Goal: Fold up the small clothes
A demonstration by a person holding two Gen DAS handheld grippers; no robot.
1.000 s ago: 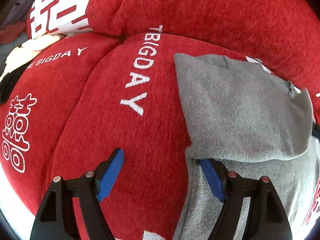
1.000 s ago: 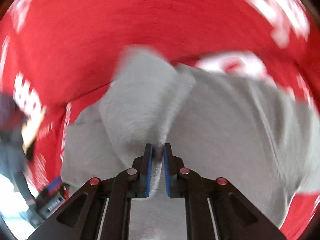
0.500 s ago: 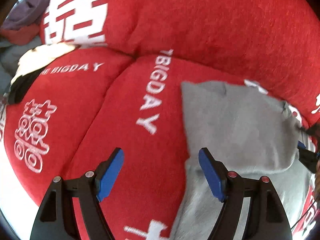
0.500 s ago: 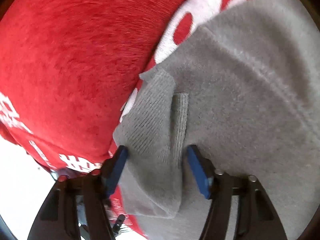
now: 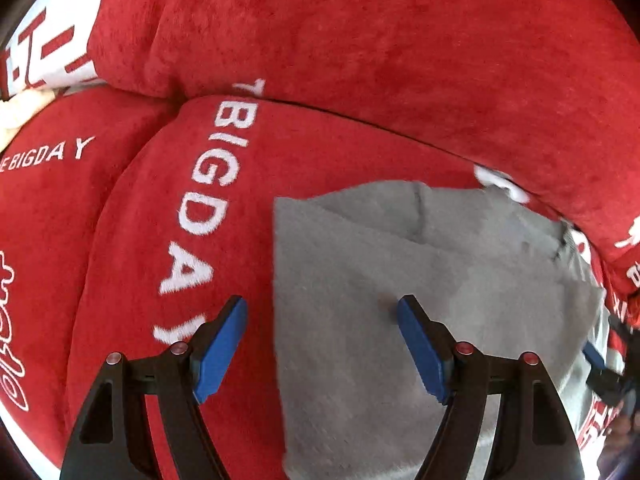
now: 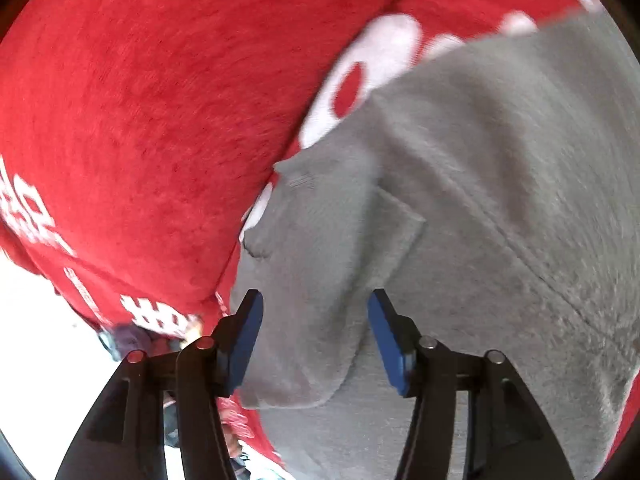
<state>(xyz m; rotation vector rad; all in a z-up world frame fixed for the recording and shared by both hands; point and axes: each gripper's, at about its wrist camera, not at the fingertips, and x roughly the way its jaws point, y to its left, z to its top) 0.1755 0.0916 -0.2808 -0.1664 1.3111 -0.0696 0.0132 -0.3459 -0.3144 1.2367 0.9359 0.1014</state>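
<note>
Red cushions [image 5: 360, 60] with white lettering crowd round me; a plump back cushion rises on the far side, and cream cloth [image 5: 20, 112] peeks in at the far left. The grey garment [image 5: 400, 280] lies folded on the seat cushion [image 5: 168, 240], soft and fleecy, its ribbed hem doubled over near my right tongs [image 6: 315, 300]. Those are opening, the pads clear of the hem between them. My left tongs [image 5: 322, 306] hang released, straddling the garment's left edge.
</note>
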